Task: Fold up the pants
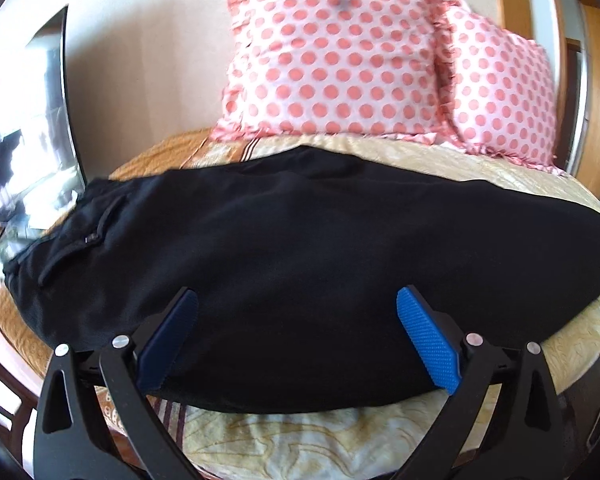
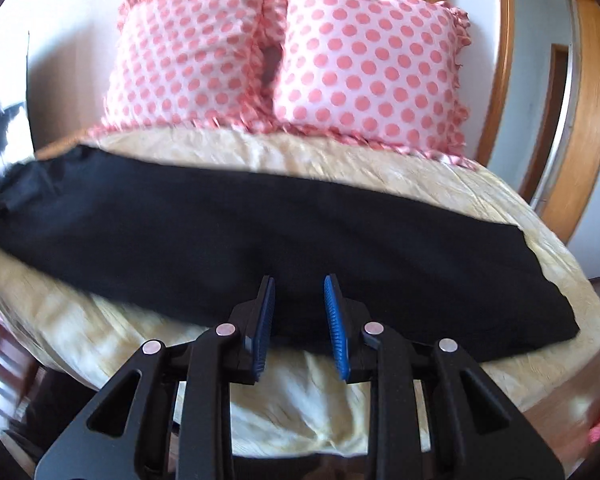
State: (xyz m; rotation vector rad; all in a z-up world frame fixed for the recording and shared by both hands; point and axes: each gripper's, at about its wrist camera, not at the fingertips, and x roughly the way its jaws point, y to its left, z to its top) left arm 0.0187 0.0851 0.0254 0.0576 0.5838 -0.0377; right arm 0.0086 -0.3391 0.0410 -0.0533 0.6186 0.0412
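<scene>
Black pants (image 1: 300, 248) lie flat across a bed, waistband and zip pocket at the left, legs folded together running to the right. My left gripper (image 1: 298, 302) is wide open, its blue pads over the near edge of the pants at the seat. In the right wrist view the pants (image 2: 260, 232) stretch from left to the hem end at the right. My right gripper (image 2: 300, 284) is open with a narrower gap, hovering over the near edge of the legs. Neither gripper holds anything.
A cream and tan patterned bedspread (image 1: 300, 436) covers the bed (image 2: 300, 396). Two pink polka-dot pillows (image 1: 332, 56) (image 2: 364, 64) lean on the wall behind. A mirror or window (image 1: 24, 128) is at the left, a wooden door frame (image 2: 588, 120) at the right.
</scene>
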